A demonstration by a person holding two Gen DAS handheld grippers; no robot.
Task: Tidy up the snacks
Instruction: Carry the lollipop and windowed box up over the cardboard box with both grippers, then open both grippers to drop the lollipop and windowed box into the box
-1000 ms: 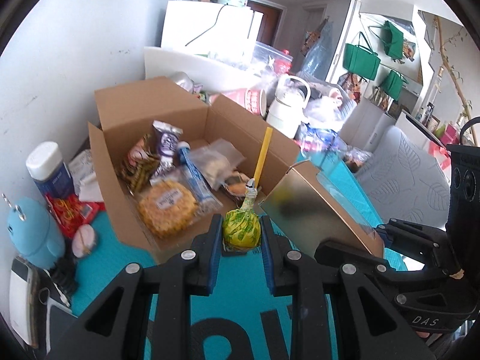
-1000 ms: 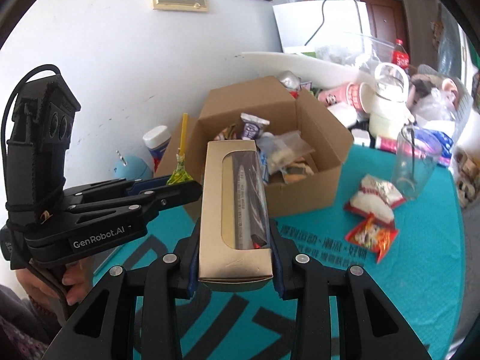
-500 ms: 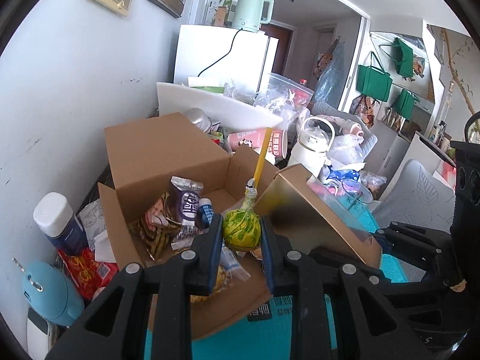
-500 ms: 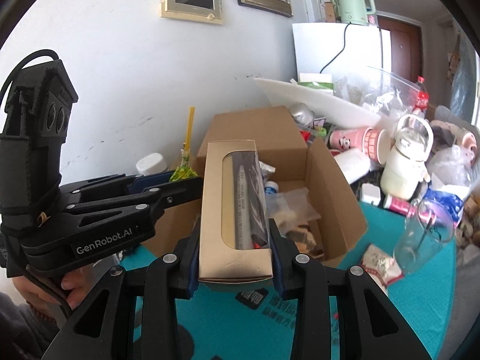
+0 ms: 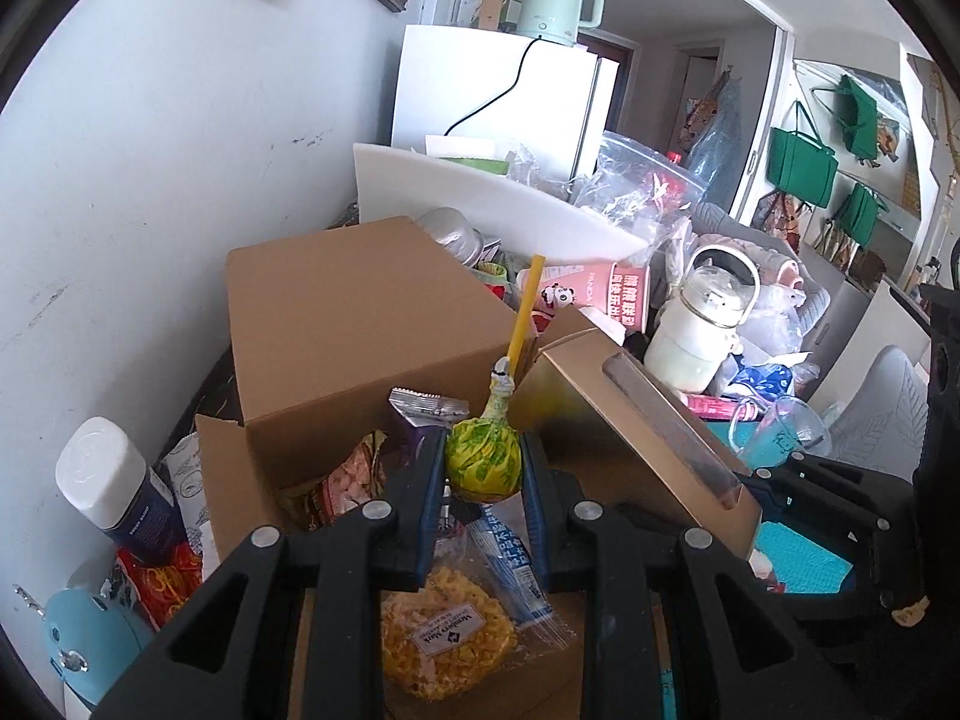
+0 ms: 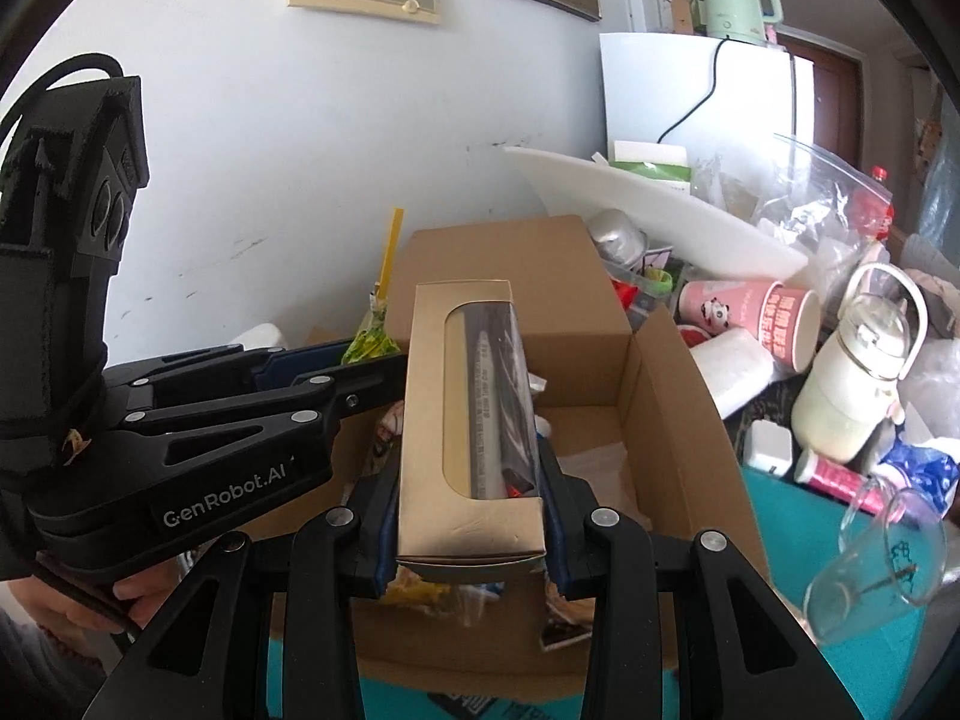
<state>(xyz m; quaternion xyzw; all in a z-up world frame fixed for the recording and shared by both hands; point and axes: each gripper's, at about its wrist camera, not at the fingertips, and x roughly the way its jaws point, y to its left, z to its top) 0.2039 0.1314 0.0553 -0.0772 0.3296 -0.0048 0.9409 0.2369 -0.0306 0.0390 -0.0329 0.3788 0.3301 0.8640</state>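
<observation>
Your left camera looks down into the carton [image 5: 372, 324] and shows what the right one hides: a yellow snack bag [image 5: 447, 642] and a purple packet [image 5: 420, 420] lying inside. Your right camera shows your hand [image 6: 78, 594] under the left tool, and a tilted glass [image 6: 876, 546] on the teal table [image 6: 774, 516]. Your left gripper [image 5: 483, 468] is clamped on the lollipop [image 5: 483, 459], ball between the pads, stick pointing up and away. Your right gripper [image 6: 471, 510] grips the gold box [image 6: 468, 426] by its sides, over the open carton.
</observation>
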